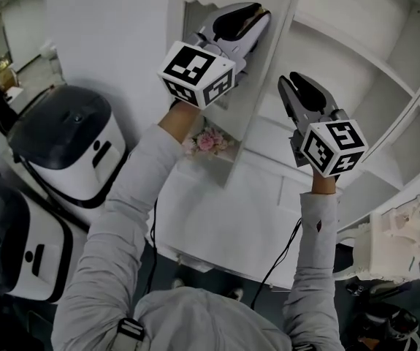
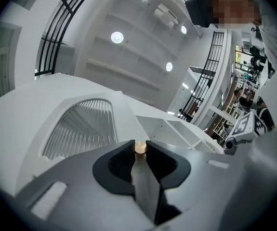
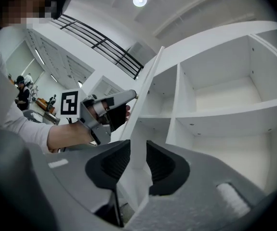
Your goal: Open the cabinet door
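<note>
Left hand-held gripper [image 1: 257,17] pinches the small coppery round knob [image 2: 139,148] of the white louvred cabinet door [image 2: 80,129], right hand-held gripper [image 1: 291,86] clamps its edge; probably rigid, light-swinging.

A plain white wall [image 1: 100,42] stands at the left, and two bulky white machines [image 1: 71,148] with dark tops sit at its foot. Pink flowers [image 1: 208,141] rest on a low white ledge. Overhead, round ceiling lights [image 2: 117,37] glow in a white ceiling, and a black railing [image 2: 56,28] curves along an upper level.
</note>
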Action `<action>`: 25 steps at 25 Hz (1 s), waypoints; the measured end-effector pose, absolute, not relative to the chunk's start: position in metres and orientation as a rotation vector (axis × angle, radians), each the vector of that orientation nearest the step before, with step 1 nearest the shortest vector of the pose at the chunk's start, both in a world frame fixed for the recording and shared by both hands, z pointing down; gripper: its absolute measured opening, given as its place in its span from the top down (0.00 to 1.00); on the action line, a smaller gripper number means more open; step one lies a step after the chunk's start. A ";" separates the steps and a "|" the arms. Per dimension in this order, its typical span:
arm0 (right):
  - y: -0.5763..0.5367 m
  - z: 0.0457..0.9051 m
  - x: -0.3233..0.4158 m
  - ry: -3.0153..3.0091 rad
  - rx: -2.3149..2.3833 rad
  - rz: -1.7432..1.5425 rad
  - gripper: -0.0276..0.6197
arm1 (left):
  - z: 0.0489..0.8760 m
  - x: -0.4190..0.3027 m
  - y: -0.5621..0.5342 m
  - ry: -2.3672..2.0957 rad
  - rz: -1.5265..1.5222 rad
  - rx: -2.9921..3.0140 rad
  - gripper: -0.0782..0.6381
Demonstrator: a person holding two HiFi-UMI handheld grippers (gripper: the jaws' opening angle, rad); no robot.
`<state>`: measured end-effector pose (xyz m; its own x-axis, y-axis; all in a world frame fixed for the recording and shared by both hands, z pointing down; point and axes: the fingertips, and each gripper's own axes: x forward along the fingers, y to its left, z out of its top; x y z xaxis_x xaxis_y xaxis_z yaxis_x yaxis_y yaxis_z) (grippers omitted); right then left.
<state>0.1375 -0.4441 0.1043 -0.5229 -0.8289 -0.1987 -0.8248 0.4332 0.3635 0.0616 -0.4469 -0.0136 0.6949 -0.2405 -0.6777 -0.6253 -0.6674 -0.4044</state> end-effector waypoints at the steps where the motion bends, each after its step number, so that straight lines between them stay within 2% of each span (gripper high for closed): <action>1: -0.440 0.108 0.130 -2.677 1.494 -0.650 0.79 | -0.014 0.058 -0.444 0.652 0.794 -2.268 0.76; 6: -0.431 0.132 0.088 -2.695 1.333 -0.594 0.70 | -0.015 0.051 -0.438 0.664 0.798 -2.269 0.76; 15: -0.461 0.149 0.089 -2.698 1.392 -0.473 0.68 | -0.015 0.056 -0.441 0.750 0.765 -2.261 0.76; 18: -0.466 0.159 0.085 -2.704 1.347 -0.484 0.69 | -0.017 0.056 -0.441 0.787 0.735 -2.252 0.76; 22: -0.466 0.179 0.082 -2.707 1.329 -0.467 0.79 | -0.015 0.055 -0.441 0.812 0.716 -2.263 0.76; 25: -0.466 0.185 0.079 -2.714 1.314 -0.446 0.80 | -0.016 0.051 -0.441 0.830 0.694 -2.263 0.76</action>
<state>0.0791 -0.4665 0.1853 -0.6249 -0.7795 -0.0426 -0.7522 0.5866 0.3001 0.0512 -0.4414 -0.0156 0.6639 -0.3758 -0.6466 -0.7030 -0.6085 -0.3681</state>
